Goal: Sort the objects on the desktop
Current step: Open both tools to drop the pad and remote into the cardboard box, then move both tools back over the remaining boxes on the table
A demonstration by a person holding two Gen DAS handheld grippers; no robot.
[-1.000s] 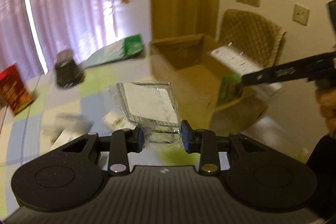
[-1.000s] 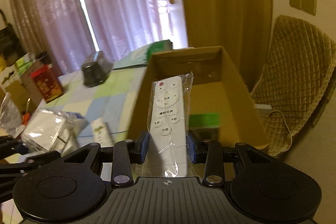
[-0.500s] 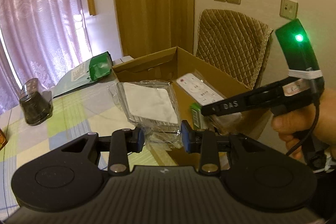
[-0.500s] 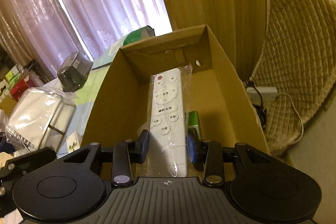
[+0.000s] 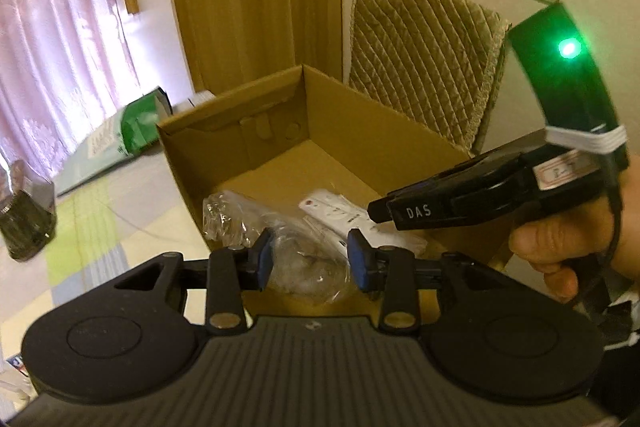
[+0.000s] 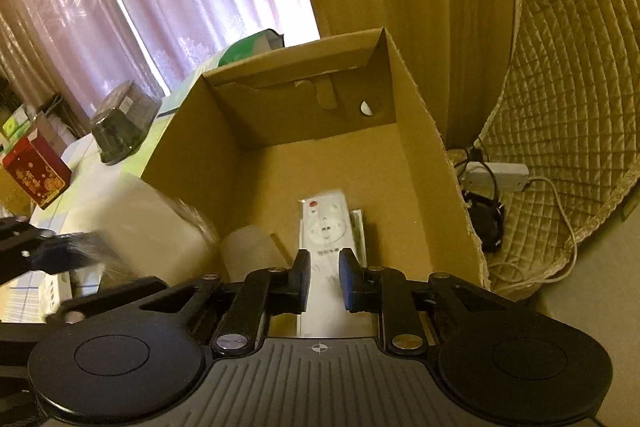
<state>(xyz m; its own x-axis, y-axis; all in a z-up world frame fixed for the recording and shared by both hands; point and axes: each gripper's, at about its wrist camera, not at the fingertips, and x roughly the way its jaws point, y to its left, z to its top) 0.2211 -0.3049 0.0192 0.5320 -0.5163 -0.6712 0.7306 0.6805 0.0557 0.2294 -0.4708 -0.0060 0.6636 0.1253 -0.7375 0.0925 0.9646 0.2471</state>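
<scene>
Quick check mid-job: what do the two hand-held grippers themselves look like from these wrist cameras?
Both are matte black with ribbed bodies and round side discs. The left hand-held gripper has blue pads. The right hand-held gripper shows in the left view with white "DAS" lettering, a green-lit top module, a white band and a black cable.

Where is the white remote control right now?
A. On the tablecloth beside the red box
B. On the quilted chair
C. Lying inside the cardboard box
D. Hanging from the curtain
C: the white remote control lies on the floor of the cardboard box, beyond the right gripper.
</scene>
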